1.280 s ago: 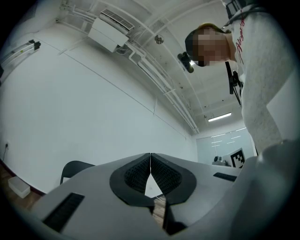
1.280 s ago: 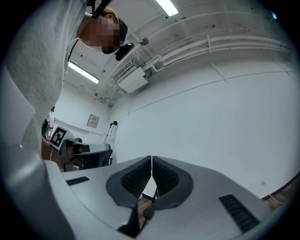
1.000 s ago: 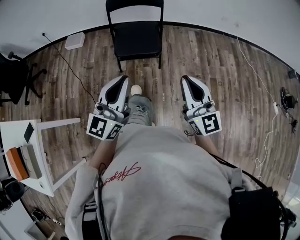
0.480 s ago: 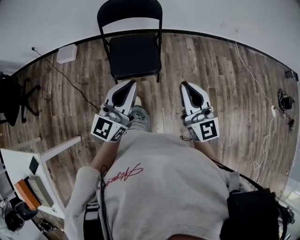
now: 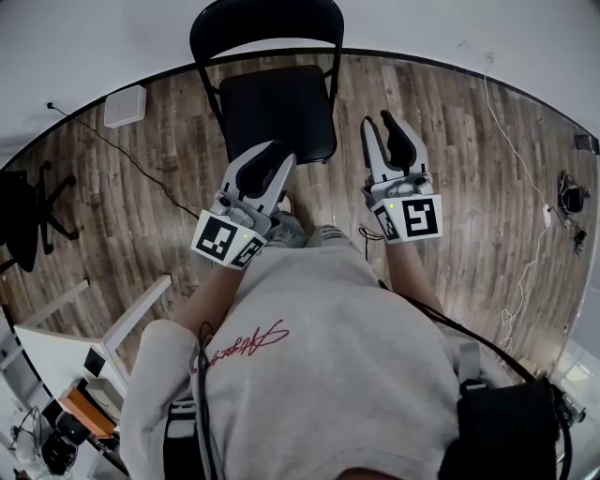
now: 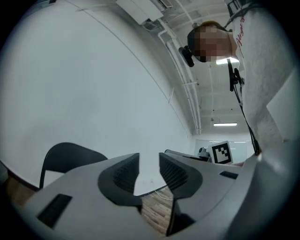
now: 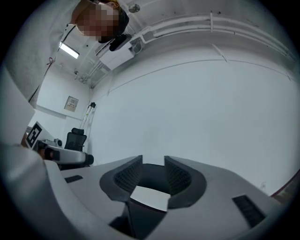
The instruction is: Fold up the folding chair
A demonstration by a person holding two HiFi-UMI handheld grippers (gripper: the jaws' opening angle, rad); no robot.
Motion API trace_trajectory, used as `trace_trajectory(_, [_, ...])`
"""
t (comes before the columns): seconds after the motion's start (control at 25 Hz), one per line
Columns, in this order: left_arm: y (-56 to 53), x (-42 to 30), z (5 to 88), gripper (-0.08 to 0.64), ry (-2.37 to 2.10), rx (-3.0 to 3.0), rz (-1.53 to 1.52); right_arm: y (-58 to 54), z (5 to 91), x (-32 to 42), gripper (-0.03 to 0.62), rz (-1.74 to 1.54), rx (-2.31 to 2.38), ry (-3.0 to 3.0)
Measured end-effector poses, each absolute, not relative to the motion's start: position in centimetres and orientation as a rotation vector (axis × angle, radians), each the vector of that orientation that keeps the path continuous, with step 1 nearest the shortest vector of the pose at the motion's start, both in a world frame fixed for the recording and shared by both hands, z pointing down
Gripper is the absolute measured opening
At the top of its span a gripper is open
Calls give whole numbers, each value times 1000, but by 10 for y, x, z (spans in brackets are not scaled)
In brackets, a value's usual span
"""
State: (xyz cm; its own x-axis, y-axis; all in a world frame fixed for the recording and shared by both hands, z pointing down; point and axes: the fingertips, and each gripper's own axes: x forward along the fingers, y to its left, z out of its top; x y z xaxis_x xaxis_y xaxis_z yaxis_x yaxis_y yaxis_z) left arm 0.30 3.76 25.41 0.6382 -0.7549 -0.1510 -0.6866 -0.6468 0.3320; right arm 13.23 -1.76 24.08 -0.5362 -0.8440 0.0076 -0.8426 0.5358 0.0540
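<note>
As you face the folding chair (image 5: 277,103): it stands unfolded, backrest toward the wall (image 5: 422,23), seat level, directly ahead of you.
Left gripper (image 5: 281,159): its jaws are opening, with only floor and wall showing in the gap; from above its tips overlap the seat's front edge, and contact cannot be confirmed.
Right gripper (image 5: 386,122): its jaws are opening; it sits just beside the seat's right edge, and no pad presses on anything.
Chair edges: the front and right seat edges are the 2 nearest your tools; in the left gripper view the backrest lies left of the jaws.
Open room: bare wood floor (image 5: 450,187) runs wide to the chair's right; a white box (image 5: 125,106) and a cable (image 5: 141,159) lie to its left, well apart from it.
White table (image 5: 56,337): behind your left elbow, clear of both arms.
Change since earlier: both grippers have advanced to the seat, the jaws that were together have parted, and the table has slid toward the lower-left corner.
</note>
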Motion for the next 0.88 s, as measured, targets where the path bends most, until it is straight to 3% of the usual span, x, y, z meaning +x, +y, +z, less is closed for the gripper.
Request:
trace_trajectory(0.04, [30,3,266,164,-1174,2567,-404,-29,246,133,159,-49,1490,-2711])
trace_trajectory(0.08, [24,2,282,196,-1173,2507,-401,-40,253,134,173,-30,1480,-2698])
trace_trajectory(0.2, [8,-6,347,232,-1189,2222,-422,-71,280,137,187,3,1443,-2649])
trace_trajectory(0.56, [34,-36,618,293,-1370,1138,-613,-181,416,161,240,120,1404,-2452])
trace_trajectory(0.88, [40,-47,742,311,-1459,932,-696,-263,541,168,268,281,1371,-2323])
